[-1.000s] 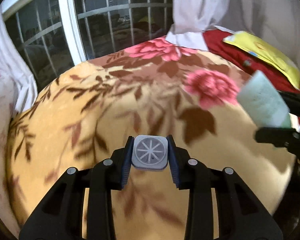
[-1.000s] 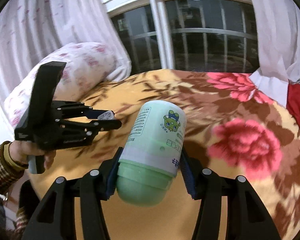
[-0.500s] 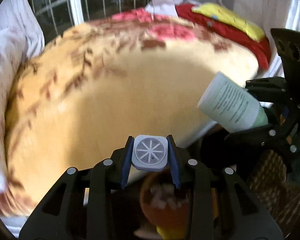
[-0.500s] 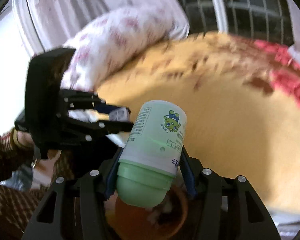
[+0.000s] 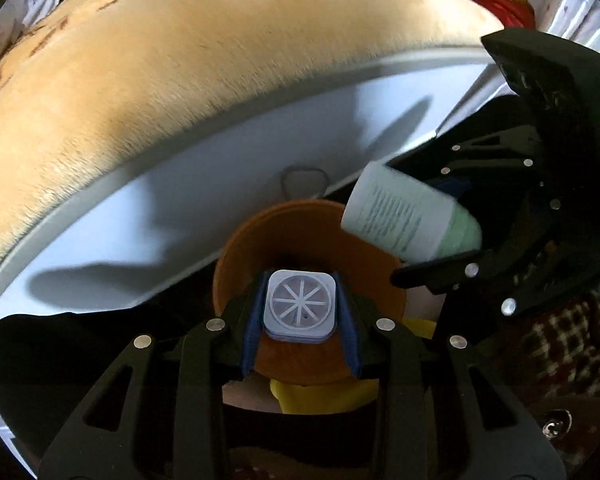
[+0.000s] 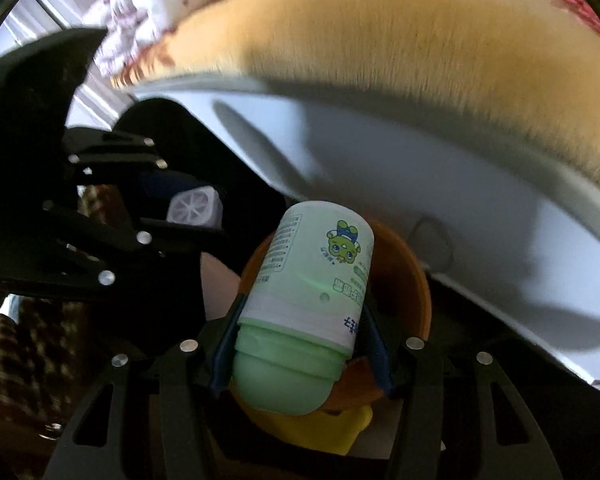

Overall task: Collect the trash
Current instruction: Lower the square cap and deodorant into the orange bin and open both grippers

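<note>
My left gripper [image 5: 300,304] is shut on a small square white cap [image 5: 299,305] with a spoked pattern, held over the mouth of an orange trash bin [image 5: 244,248]. My right gripper [image 6: 304,332] is shut on a green and white bottle [image 6: 312,300] with a cartoon label, also over the orange bin [image 6: 412,280]. The bottle shows in the left wrist view [image 5: 408,218] at the bin's right rim. The cap shows in the right wrist view [image 6: 196,210], left of the bottle. Something yellow [image 5: 324,396] hangs at the bin's near side.
The bed's white side panel [image 5: 180,216] rises just behind the bin, with the tan floral blanket [image 5: 180,60] on top. A floral pillow [image 6: 148,12] lies at the bed's left. Checked fabric [image 5: 560,344] is at the right, near the floor.
Both grippers have swung down from above the bed to the orange bin beside it, still holding the cap and the bottle.
</note>
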The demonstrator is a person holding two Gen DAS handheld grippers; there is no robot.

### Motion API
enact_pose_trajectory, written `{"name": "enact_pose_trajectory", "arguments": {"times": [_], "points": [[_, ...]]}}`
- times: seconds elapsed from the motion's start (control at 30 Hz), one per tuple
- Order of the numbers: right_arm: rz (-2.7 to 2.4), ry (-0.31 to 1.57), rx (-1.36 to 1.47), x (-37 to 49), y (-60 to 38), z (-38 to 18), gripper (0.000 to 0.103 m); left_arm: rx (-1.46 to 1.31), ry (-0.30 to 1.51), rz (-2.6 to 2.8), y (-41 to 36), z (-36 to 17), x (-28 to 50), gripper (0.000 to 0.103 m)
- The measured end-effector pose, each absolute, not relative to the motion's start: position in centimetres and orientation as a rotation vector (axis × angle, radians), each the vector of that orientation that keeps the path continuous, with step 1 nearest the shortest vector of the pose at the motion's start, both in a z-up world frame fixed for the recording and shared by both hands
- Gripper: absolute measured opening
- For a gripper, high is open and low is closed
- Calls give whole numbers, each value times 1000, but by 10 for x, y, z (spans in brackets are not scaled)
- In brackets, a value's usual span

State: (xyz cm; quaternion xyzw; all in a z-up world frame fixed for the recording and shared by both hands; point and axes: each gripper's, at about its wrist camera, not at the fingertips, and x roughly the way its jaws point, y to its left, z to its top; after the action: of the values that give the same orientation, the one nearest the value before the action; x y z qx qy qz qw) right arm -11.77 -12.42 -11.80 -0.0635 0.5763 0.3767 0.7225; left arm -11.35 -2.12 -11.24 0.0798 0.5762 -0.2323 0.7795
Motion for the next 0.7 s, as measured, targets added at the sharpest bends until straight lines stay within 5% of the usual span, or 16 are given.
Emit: {"name": "enact_pose_trajectory", "arguments": {"times": [0.03,0.1,0.43,0.7], "points": [[834,1277,-143,-118,-124,-119,77,168,1255,-501,-22,-115,-114,37],[841,1278,-128,-119,-125,-118,82,166,1265,-467,-22,-118,-113,63],[794,1094,-111,-108,-140,-79,97,185,1002,-292,-13,-70,-103,79],[715,832,-64,-87,-150,-23,98,158,772,-138,-12,-7,-75,91]]}}
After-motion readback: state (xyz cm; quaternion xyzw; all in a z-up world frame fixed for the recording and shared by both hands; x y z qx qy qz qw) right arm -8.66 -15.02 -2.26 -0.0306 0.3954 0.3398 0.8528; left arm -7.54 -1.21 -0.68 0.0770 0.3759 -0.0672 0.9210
